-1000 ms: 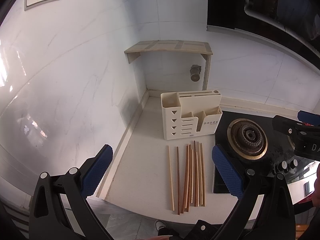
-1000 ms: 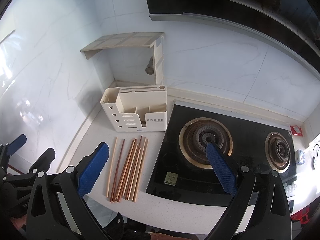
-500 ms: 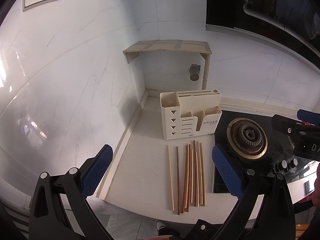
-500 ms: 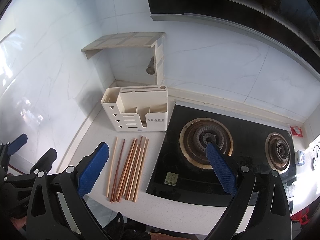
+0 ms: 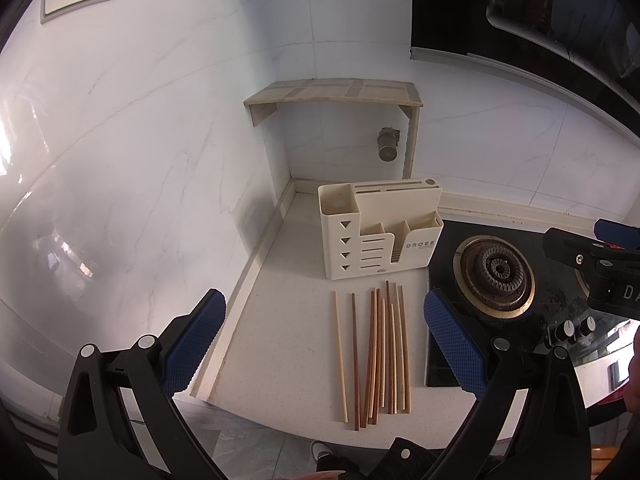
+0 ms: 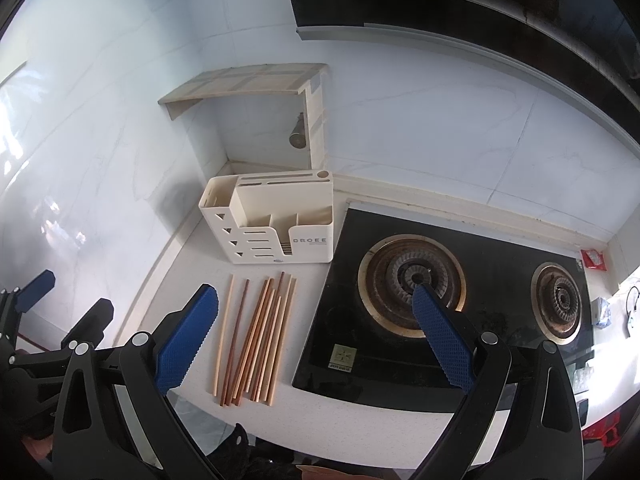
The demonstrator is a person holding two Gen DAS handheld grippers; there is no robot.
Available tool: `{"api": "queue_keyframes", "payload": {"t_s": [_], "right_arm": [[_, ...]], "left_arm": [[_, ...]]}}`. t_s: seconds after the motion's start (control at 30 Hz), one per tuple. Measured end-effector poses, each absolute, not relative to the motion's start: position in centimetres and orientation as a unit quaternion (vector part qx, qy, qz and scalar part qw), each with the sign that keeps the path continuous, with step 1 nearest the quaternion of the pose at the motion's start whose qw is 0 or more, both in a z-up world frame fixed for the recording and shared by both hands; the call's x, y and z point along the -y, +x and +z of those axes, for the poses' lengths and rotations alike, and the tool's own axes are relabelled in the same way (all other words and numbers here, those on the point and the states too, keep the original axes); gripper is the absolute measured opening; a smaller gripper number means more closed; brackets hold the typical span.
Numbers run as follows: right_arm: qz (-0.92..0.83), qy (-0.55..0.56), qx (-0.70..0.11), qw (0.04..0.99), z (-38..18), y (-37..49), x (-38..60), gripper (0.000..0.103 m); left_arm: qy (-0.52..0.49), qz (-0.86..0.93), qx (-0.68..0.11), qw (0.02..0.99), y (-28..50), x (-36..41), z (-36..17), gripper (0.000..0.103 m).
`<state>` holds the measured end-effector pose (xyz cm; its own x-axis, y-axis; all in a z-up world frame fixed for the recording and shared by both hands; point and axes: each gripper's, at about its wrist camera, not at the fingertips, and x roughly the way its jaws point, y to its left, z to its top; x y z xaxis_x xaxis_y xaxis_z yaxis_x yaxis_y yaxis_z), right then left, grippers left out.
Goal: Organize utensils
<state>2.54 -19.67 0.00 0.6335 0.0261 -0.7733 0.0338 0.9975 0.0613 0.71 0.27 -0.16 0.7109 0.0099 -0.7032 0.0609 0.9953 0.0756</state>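
- Hovering wide open above the counter, the left gripper holds nothing between its blue pads.
- Chopsticks lie side by side on the counter, just in front of the cream holder, apart from it.
- Beside them to the right sits the black stove.
- Over the stove's edge, the right gripper is also spread open and empty.
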Motion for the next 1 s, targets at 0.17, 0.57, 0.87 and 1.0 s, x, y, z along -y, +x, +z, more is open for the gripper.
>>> {"api": "queue_keyframes", "payload": {"t_s": [0.17, 0.57, 0.87, 1.0], "right_arm": [[-0.002, 0.035, -0.428, 0.903, 0.0, 2.6, 19.7, 0.098], [-0.002, 0.034, -0.435, 0.900, -0.5, 3.1, 19.9, 0.098], [-0.006, 0.038, -0.480, 0.877, -4.5, 4.9, 19.9, 0.098], [-0.001, 0.050, -0.495, 0.868, -6.2, 5.7, 19.8, 0.098]], "left_arm": [[0.048, -0.012, -0.381, 0.923, 0.8, -0.1, -0.2, 0.097], [0.048, -0.010, -0.388, 0.920, 1.3, 0.0, -0.7, 0.097], [0.023, -0.009, -0.443, 0.896, 3.3, -1.9, -4.6, 0.097], [0.023, -0.009, -0.477, 0.879, 4.3, -2.6, -7.2, 0.097]]}}
